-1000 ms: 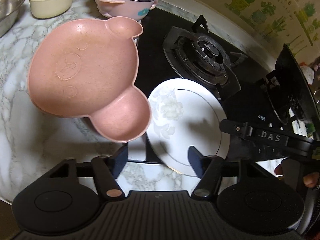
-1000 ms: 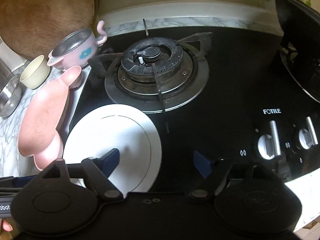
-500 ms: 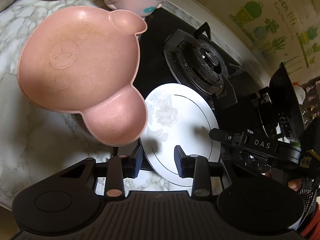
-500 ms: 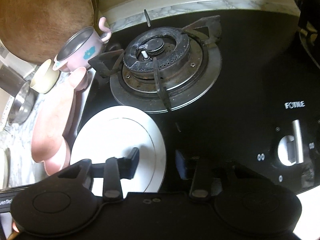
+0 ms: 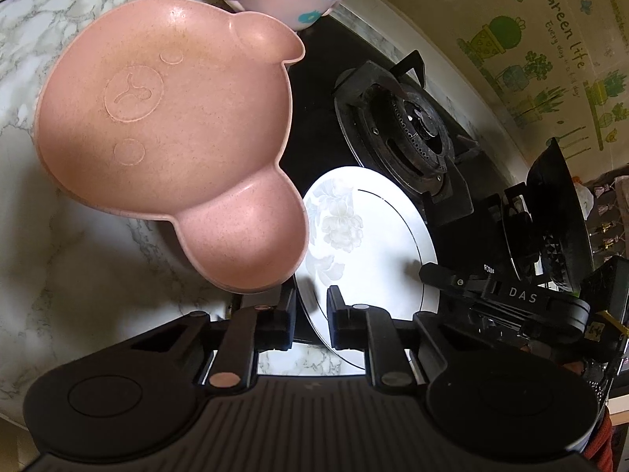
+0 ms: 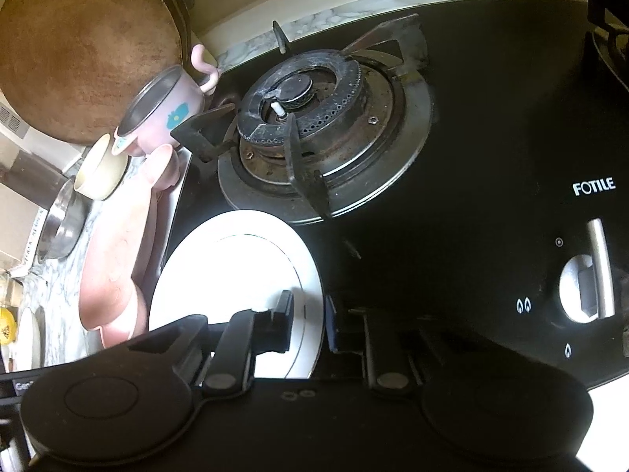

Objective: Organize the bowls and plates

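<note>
Since a second ago both my tongs have dropped closer to the white floral plate point(image 5: 369, 236) and their jaws have narrowed from wide open to a slim gap; they are closing at this moment. Farthest left on the marble counter point(image 5: 59, 275) lies the pink bear-shaped divided plate point(image 5: 165, 133), its near ear-cup just beside the white plate's left edge and just ahead of my left tongs point(image 5: 312, 314). Those left tongs straddle the near left rim of the white plate, one finger on each side of the rim; I cannot tell whether the pads press it yet. The plate itself rests on the black glass hob point(image 6: 471, 157), in front of the gas burner point(image 6: 314, 118). My right tongs point(image 6: 308, 324) straddle the plate's near right rim the same way, contact equally uncertain. Behind the bear plate stand a pink steel-lined bowl point(image 6: 165, 112) and a cream bowl point(image 6: 100, 171).
</note>
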`<state>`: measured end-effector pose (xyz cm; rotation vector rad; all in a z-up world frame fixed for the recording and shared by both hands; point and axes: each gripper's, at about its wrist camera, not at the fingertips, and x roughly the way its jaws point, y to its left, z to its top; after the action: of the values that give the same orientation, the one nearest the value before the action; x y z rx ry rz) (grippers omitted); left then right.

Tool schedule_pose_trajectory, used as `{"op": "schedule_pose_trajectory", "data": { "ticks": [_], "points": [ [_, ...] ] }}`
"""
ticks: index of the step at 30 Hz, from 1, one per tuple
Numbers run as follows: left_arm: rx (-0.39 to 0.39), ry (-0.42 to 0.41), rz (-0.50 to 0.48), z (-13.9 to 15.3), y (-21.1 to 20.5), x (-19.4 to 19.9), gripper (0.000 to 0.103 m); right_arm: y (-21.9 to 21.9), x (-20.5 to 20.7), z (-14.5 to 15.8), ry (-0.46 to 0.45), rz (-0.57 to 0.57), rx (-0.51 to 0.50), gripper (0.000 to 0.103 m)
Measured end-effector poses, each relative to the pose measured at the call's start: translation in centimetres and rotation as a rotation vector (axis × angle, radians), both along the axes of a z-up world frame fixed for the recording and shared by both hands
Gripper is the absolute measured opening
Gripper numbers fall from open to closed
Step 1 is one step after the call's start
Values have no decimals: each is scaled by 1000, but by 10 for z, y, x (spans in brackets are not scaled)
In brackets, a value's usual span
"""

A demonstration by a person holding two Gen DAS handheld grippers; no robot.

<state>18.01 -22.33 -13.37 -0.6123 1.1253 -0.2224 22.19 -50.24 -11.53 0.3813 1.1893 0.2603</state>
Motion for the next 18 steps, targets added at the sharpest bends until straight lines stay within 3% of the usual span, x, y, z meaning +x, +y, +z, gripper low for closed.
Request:
{"op": "schedule_pose_trajectory", "data": {
  "ticks": [4,18],
  "points": [
    [5,-5,-2,-2,0,0,11,-4,-3,-2,-16,-6,7,12],
    [17,-53,-59,1,-4,-7,8,-9,-24,1,-61,-44,4,11]
  ]
}}
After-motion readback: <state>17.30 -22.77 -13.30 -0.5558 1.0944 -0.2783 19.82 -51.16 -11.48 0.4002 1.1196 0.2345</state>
